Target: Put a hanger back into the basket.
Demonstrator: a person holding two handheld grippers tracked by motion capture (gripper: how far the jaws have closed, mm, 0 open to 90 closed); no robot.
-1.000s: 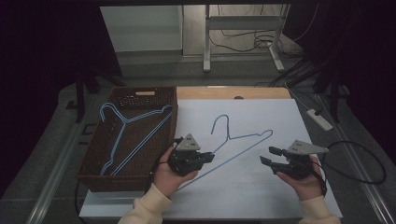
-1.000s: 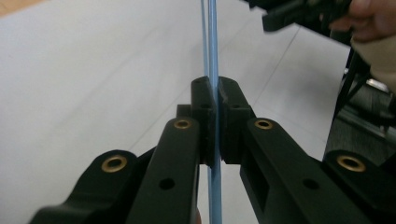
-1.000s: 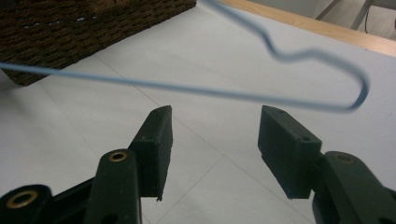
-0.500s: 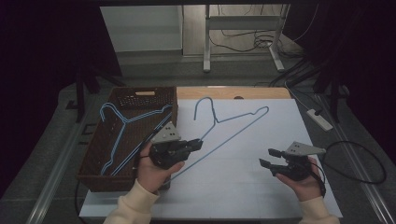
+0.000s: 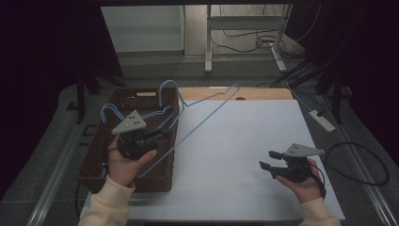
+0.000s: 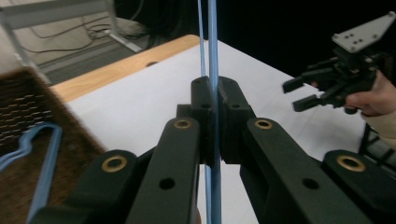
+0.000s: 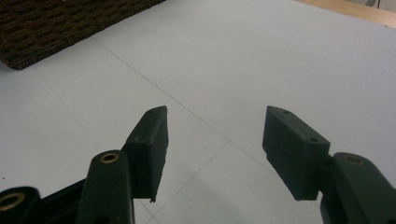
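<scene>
A blue wire hanger (image 5: 207, 114) hangs tilted in the air over the right rim of the brown woven basket (image 5: 89, 165), with its hook toward the far side. My left gripper (image 5: 162, 134) is shut on its wire (image 6: 213, 37), which runs between the closed pads (image 6: 214, 100). A second blue hanger (image 5: 110, 110) lies inside the basket (image 6: 18, 93), seen too as a blue loop (image 6: 44, 154). My right gripper (image 5: 268, 160) hovers low over the white table (image 5: 244, 155) at the right. Its jaws (image 7: 212, 135) have just been opening and hold nothing.
A wooden strip (image 5: 263, 93) borders the table's far edge. A white power strip (image 5: 322, 120) and a looped black cable (image 5: 357, 165) lie off the table's right side. The basket's corner (image 7: 56, 23) shows far off in the right gripper view.
My left gripper has carried the blue hanger leftward and up, from above the white table to over the basket's right rim. The right hand has stayed put.
</scene>
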